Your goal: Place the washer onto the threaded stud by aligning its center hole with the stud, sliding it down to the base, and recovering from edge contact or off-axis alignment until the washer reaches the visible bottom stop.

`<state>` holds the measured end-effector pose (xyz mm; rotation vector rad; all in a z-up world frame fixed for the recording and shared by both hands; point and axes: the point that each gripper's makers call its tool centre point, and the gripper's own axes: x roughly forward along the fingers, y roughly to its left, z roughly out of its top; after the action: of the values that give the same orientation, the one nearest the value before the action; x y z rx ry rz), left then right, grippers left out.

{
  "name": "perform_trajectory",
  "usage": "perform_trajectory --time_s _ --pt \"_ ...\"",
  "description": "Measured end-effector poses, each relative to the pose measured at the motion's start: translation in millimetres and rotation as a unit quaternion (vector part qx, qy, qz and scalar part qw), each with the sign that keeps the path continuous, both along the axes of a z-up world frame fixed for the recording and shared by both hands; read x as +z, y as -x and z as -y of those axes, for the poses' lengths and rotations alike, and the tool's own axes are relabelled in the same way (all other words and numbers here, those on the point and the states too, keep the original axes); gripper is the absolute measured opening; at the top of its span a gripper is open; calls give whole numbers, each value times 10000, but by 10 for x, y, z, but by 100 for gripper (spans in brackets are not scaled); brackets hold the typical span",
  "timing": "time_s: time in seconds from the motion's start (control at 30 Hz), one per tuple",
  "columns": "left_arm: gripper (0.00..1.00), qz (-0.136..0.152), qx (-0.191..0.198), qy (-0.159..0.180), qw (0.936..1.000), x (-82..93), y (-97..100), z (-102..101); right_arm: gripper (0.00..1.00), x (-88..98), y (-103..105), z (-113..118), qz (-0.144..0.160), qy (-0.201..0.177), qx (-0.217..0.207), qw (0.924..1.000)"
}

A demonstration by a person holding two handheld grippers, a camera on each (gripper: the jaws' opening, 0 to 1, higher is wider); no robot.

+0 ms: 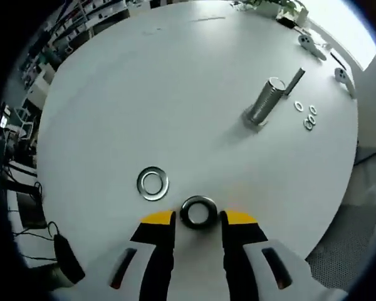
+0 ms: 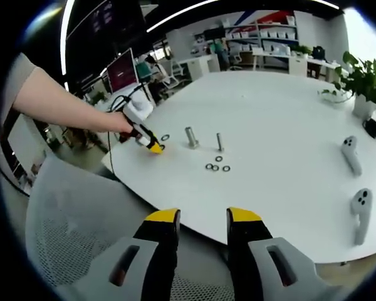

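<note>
In the left gripper view, the left gripper [image 1: 199,218] has its jaws spread, with a dark, thick washer [image 1: 198,211] lying flat on the white desk [image 1: 144,94] between the yellow tips and not yet pinched. The likely trouble is the pickup. The ring lies flat on a smooth top, so closing jaws may skid it forward or flip it on edge instead of gripping it. A tilted grip would then bring it to the threaded stud [image 1: 265,100] off-axis, where its edge would catch on the threads or the top rim. A second, shiny flat washer [image 1: 153,183] lies just beside the left jaw and could be nudged. The stud stands upright, well apart from the gripper, grey and metallic on a wider base. A slim dark rod [image 1: 294,81] stands near it and three small rings [image 1: 307,116] lie close by.

In the right gripper view, the right gripper [image 2: 202,217] hangs off the desk's near edge with jaws spread and nothing between them, so it cannot steady the stud from there. A person's hand [image 2: 122,123] holds the left gripper low at the desk. The stud [image 2: 191,137] is small here, with a thinner post [image 2: 219,142] beside it. Two white controllers [image 2: 354,182] lie far off to the side.
</note>
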<state>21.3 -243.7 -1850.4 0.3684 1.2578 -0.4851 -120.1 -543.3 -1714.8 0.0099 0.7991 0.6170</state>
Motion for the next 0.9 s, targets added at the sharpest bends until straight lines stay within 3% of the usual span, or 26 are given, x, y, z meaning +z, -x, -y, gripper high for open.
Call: perform_trajectory --time_s 0.2,0.43,0.7,0.9 --pt "22 -103 -279 -79 9995 0 44 76 32 0 -6 3 5 5 -9 10000" --pt "21 -702 -739 -623 9928 -15 82 90 32 1 -6 7 12 2 -20 10000" --pt "22 -809 -912 -704 9900 -26 88 96 32 3 -5 1 26 -4 -2 10000" --pt "21 -715 -1017 -856 9885 -23 107 129 31 9 -11 -1 41 -5 4 10000"
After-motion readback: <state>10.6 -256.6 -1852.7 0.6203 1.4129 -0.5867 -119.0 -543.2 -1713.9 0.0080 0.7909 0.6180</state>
